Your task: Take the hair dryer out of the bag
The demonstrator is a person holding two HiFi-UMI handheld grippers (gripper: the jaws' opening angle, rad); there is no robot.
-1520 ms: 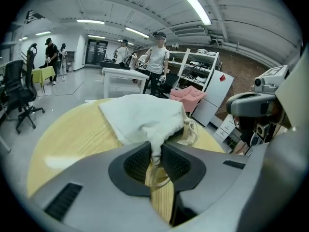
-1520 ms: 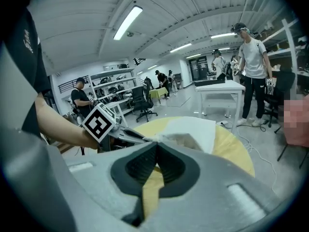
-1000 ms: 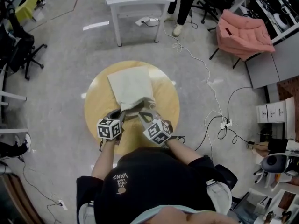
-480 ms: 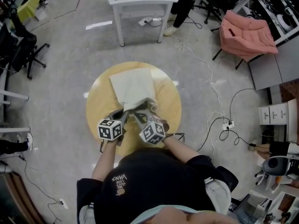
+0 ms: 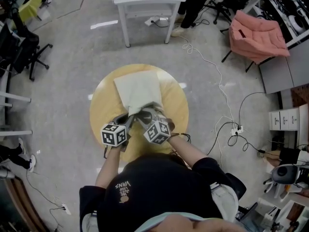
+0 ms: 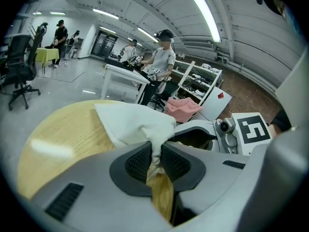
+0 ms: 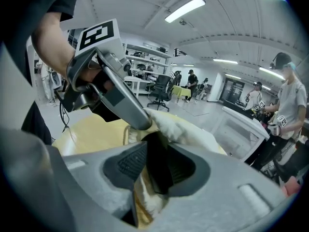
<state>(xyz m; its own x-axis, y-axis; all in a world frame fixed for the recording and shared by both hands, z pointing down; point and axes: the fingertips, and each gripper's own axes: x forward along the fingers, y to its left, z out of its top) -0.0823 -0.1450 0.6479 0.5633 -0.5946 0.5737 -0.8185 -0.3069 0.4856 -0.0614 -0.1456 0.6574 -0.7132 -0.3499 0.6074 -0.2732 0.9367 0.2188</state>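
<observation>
status: early, nothing is out yet. bag [image 5: 137, 91] lies flat across the middle of the round bench [image 5: 104, 105], closed end toward the far edge, mouth toward the near edge where both grippers work. left gripper [image 6: 155, 154] is clamped on a bunched fold of the bag's mouth cloth, the fabric pinched tight between its pads and lifted a little off the wood, so that side of the mouth is pinned and held up. right gripper [image 7: 155, 162] sits at the mouth just beside the left one. its jaws have just been opening and now stand partly apart, with a dark piece [image 7: 159, 178] between them. that piece lies against one pad, and pale cloth shows in the gap on the other side, so i read it as not gripped. can't confirm what the dark piece is. it may be part of the hair dryer or only shadow inside the mouth. no body, nozzle or cord of the hair dryer shows outside the bag in any view, so my read is that it's still fully inside, near the mouth end. done: bag on the bench, mouth edge secured and opened on the left. left: right gripper has to get a real hold on the hair dryer inside, draw it out toward the near edge while the left keeps the cloth back, then set it down clear of the bag.
</observation>
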